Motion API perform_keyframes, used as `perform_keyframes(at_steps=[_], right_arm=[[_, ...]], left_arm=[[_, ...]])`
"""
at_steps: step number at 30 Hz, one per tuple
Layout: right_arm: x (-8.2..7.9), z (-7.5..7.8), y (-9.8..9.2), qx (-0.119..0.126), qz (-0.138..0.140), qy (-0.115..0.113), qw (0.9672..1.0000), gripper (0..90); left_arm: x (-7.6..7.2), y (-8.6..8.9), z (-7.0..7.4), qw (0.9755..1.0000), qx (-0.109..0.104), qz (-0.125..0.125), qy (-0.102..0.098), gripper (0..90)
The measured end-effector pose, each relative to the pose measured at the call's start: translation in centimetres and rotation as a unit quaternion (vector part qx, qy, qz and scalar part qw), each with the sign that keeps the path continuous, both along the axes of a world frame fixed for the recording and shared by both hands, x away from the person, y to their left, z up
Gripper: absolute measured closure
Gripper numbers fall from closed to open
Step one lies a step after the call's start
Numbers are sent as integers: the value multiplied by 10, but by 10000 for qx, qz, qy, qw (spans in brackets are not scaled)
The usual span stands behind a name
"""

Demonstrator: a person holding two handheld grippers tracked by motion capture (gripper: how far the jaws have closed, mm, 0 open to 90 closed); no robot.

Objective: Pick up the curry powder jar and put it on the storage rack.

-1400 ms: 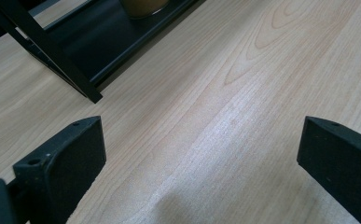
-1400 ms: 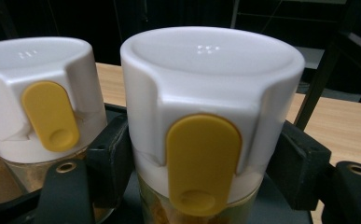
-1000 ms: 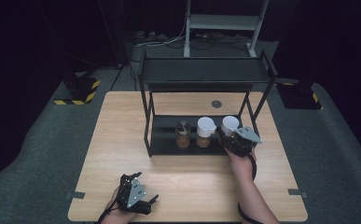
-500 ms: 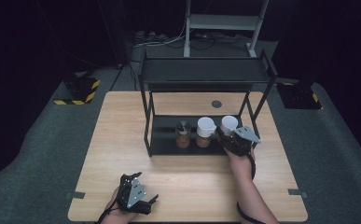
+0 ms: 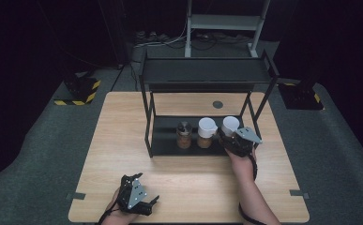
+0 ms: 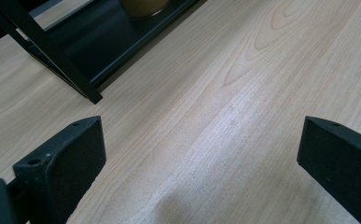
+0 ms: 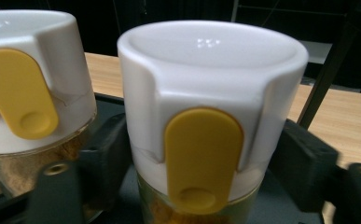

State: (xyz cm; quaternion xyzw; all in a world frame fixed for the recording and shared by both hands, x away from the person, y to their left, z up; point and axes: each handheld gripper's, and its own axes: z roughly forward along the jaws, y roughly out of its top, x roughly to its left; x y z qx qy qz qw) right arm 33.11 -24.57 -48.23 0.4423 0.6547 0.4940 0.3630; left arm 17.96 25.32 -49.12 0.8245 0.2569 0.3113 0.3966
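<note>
Three jars stand on the lower tray (image 5: 164, 140) of a black two-level rack (image 5: 207, 75). The right-hand one is a white-lidded spice jar (image 5: 230, 124) (image 7: 211, 56) with a yellow flap. My right gripper (image 5: 228, 135) (image 7: 199, 154) reaches around it; its jaws have just been opening and stand a little off the jar's sides. A second white-lidded jar (image 5: 207, 127) (image 7: 24, 56) stands close beside it, and a smaller metal-capped jar (image 5: 184, 133) is further left. My left gripper (image 5: 150, 206) (image 6: 201, 154) rests low over the table's front edge, wide open, holding nothing.
The rack's front left leg (image 6: 52, 60) stands ahead of the left gripper. The wooden table (image 5: 123, 122) has a round cable hole (image 5: 217, 104) behind the rack. Dark floor surrounds the table.
</note>
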Motion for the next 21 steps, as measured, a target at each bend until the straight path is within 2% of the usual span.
perform_keyframes(at_steps=[9, 21], right_arm=[[-2, 1, -1, 82, -36, 18, 10000, 206], [-8, 4, -3, 47, 4, -29, 10000, 164]], left_arm=[[0, 0, 0, 10000, -2, 1, 5, 15], [0, -1, 0, 10000, 19, -6, -17, 15]])
